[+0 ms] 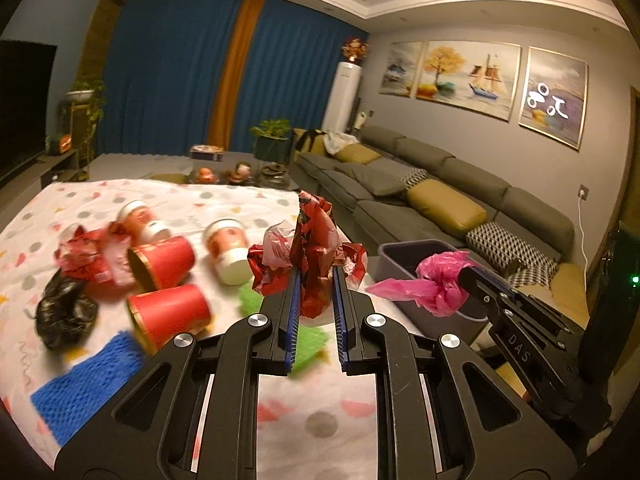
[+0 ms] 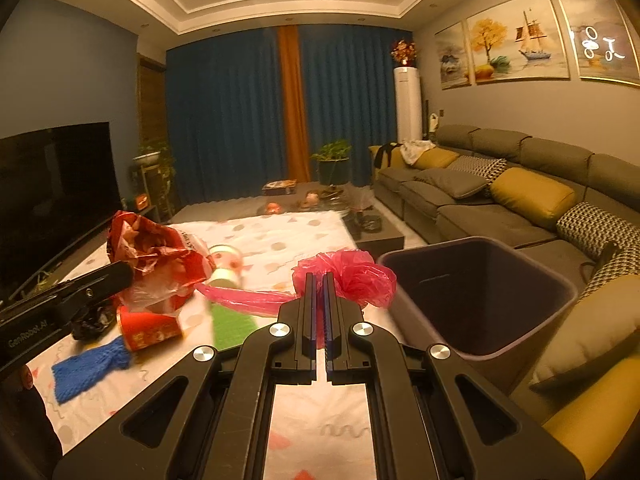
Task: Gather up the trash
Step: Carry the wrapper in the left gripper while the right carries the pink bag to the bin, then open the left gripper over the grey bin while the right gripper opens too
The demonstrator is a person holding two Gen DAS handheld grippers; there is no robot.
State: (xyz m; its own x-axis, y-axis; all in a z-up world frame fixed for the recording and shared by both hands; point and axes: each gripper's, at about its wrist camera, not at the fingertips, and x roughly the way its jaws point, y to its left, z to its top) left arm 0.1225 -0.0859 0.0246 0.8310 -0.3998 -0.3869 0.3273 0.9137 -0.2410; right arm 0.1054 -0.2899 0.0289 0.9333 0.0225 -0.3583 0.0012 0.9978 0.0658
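Note:
My left gripper (image 1: 315,270) is shut on a crumpled red and white plastic bag (image 1: 314,240), held above the table's right part; the bag also shows in the right wrist view (image 2: 156,256). My right gripper (image 2: 319,276) is shut on a crumpled pink plastic bag (image 2: 360,276), held just left of the dark trash bin (image 2: 560,280). In the left wrist view the pink bag (image 1: 432,286) hangs over the bin's near rim (image 1: 404,246). The bin looks empty inside.
On the patterned tablecloth (image 1: 80,200) lie two red paper cups (image 1: 170,316), two small white bottles (image 1: 228,248), a red wrapper (image 1: 90,258), a black bag (image 1: 64,312), a blue net (image 1: 88,376) and a green net (image 2: 232,324). A grey sofa (image 2: 500,208) runs along the right.

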